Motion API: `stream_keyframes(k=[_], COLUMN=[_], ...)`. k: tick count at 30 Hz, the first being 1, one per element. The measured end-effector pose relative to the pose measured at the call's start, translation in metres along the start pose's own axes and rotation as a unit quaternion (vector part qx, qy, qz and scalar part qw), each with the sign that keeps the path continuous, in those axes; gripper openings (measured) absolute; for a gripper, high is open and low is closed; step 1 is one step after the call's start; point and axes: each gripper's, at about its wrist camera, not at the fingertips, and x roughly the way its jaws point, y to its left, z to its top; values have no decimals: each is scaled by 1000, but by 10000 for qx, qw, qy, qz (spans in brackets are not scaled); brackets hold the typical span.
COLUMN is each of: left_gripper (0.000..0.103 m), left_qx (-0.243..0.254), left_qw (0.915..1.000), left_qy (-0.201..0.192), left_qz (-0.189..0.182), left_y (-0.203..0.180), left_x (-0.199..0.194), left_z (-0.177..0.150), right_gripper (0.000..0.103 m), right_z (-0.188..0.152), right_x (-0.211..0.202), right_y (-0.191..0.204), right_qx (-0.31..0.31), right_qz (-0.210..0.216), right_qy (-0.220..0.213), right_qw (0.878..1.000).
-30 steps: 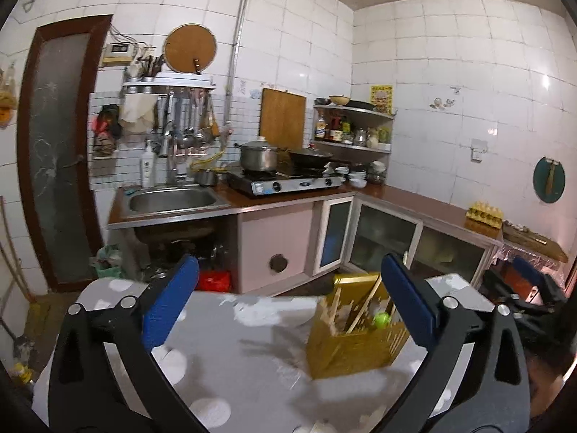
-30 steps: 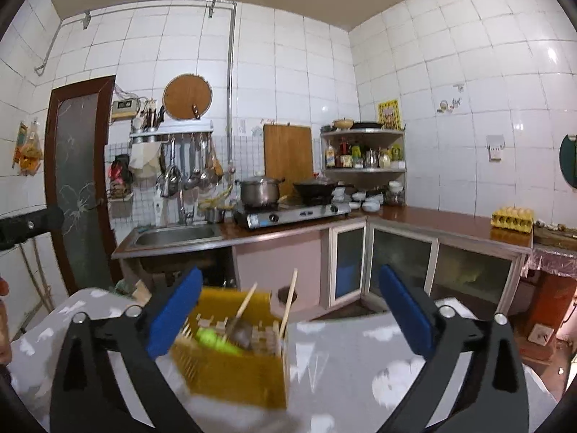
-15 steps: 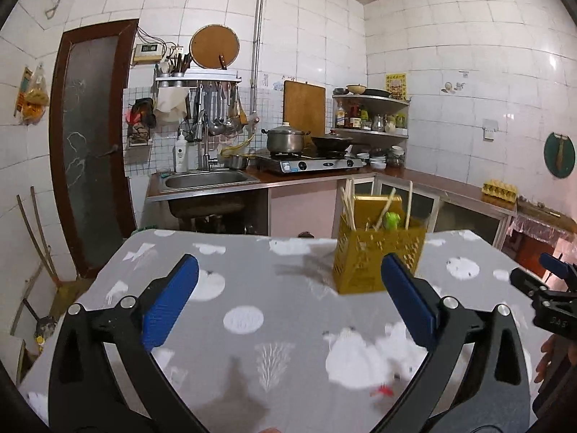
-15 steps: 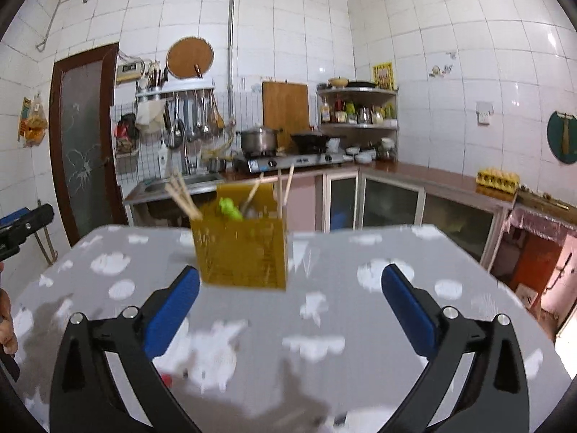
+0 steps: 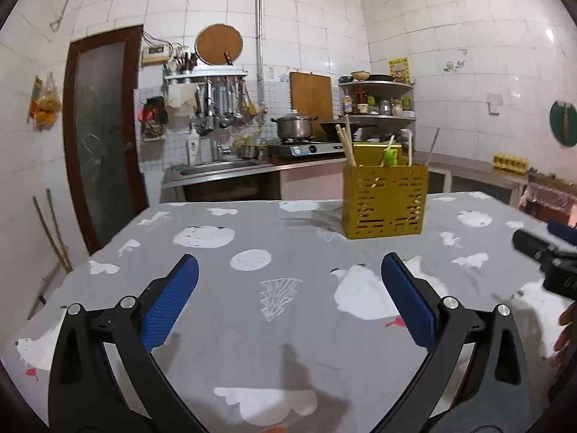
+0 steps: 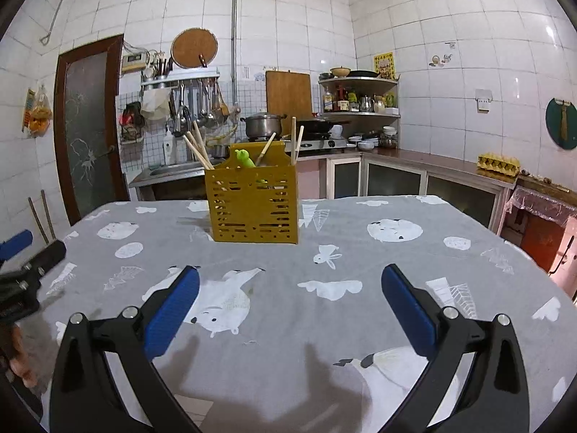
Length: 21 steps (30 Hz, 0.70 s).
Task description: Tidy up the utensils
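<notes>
1. White-tiled kitchen walls, a sink and a stove run behind a tabletop (image 5: 295, 310) covered in a grey cloth printed with white animals; both cameras now look out level across it, where a second ago they were pitched down close over the yellow caddy.

2. Left tool (image 5: 288, 288): its blue pads stand wide apart with nothing between them, and it hovers low over the near part of the cloth. The caddy has slid from right between its fingers to well ahead and to the right.

3. Yellow slotted caddy (image 6: 254, 204): it stands upright on the cloth toward the far edge, apart from both tools. Chopsticks (image 6: 196, 148) lean out of its left end, a green-topped utensil (image 6: 245, 157) and another stick handle sit mid-way, and two more sticks rise at its right end.

4. Right tool (image 6: 290, 290): equally wide, empty, pulled back with the caddy ahead and slightly left.

5. My reading: no loose utensils show on the cloth in either view, and both tools have withdrawn, so the sorting looks finished or very nearly so.
</notes>
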Motion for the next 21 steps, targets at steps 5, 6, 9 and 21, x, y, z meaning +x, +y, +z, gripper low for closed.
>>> stream_keyframes(k=[5,6,9,21], left_gripper=[98,98,98,98], left_qx=[-75,-81,-123,-293], left_qw=[9998,9998,9996,9987], left_qy=[-174,-199,-244,-420], left_qz=[-8,-8,13,74], left_y=[2,2,3,12], left_x=[-7,-7,-8,-16], left_z=[-1,0,0,0], right_gripper=[99,99,99,99], right_z=[-1,-1,-1,-2], right_x=[-8,-9,-11,-11], right_y=[4,5,9,11], right_qx=[-70,-93,-152,-193], right_qz=[-13,-12,-20,-77], right_qy=[-210,-224,-281,-279], right_qw=[9998,9997,9995,9994])
